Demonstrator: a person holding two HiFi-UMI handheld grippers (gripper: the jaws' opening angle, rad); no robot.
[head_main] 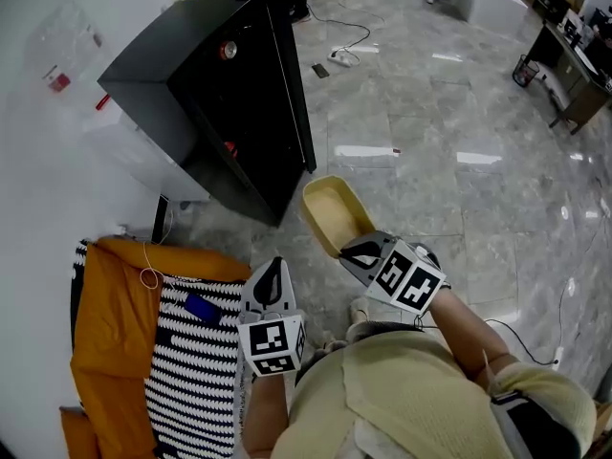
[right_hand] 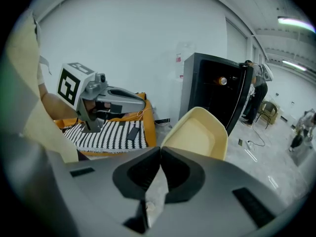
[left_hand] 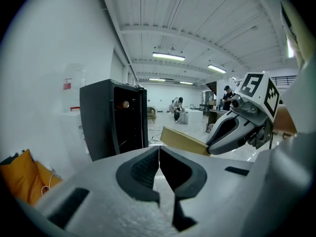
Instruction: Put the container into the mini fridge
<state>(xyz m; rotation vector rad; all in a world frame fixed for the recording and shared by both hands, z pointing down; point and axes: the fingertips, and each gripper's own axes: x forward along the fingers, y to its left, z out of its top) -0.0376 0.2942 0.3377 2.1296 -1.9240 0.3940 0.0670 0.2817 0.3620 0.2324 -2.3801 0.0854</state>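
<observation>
The black mini fridge (head_main: pixel 220 94) stands on the floor by the white wall, its door (head_main: pixel 292 75) swung open on a dark inside. My right gripper (head_main: pixel 359 251) is shut on the near rim of a pale yellow, empty container (head_main: pixel 335 213), held in the air in front of the fridge. In the right gripper view the container (right_hand: pixel 197 132) juts out past the jaws toward the fridge (right_hand: pixel 212 93). My left gripper (head_main: pixel 271 275) is shut with nothing in it, left of the container and nearer to me. The left gripper view shows the container's edge (left_hand: pixel 182 141) and the fridge (left_hand: pixel 113 117).
An orange cloth (head_main: pixel 105 323) and a black-and-white striped fabric (head_main: pixel 191 371) with a small dark blue item (head_main: pixel 201 306) lie at lower left. Cables and a power strip (head_main: pixel 341 58) lie on the grey marble floor behind the fridge. People and desks are far back.
</observation>
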